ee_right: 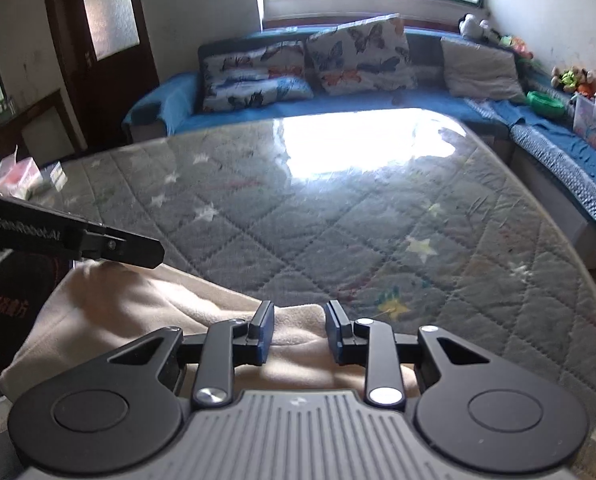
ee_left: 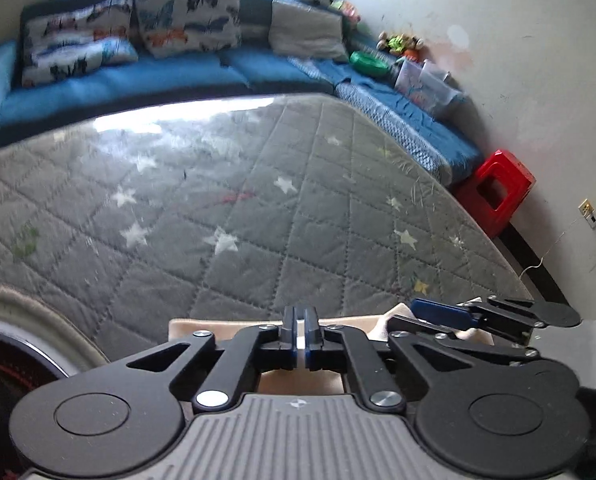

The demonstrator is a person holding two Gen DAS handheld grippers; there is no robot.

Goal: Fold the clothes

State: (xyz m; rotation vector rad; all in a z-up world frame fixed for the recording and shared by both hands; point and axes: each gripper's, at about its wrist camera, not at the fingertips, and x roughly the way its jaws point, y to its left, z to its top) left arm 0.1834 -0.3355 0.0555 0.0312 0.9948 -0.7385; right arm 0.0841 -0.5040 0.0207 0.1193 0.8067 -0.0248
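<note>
We judged the fold to be at its start, with nearly everything left to do. The cream garment (ee_right: 110, 304) lay on the near edge of the quilted bench (ee_right: 338, 216), bunched in soft ridges rather than spread flat, and no tidy crease or stacked layer showed in either view. The left gripper (ee_left: 299, 330) sat over the garment's near edge, its jaws drawn almost together with a thin pale strip between the pads, which we took for a pinch on a cloth edge. The right gripper (ee_right: 299, 334), just beside it along that same near edge of the garment, had its jaws partly apart with a hump of cloth rising between them; we could not tell whether the pads pressed on it. Beyond the garment the bench was bare quilt up to the blue sofa (ee_right: 258, 108). What remained, as we read it, was to secure both holds, lift and spread the garment out over the bench, then lay the folds and smooth them.
</note>
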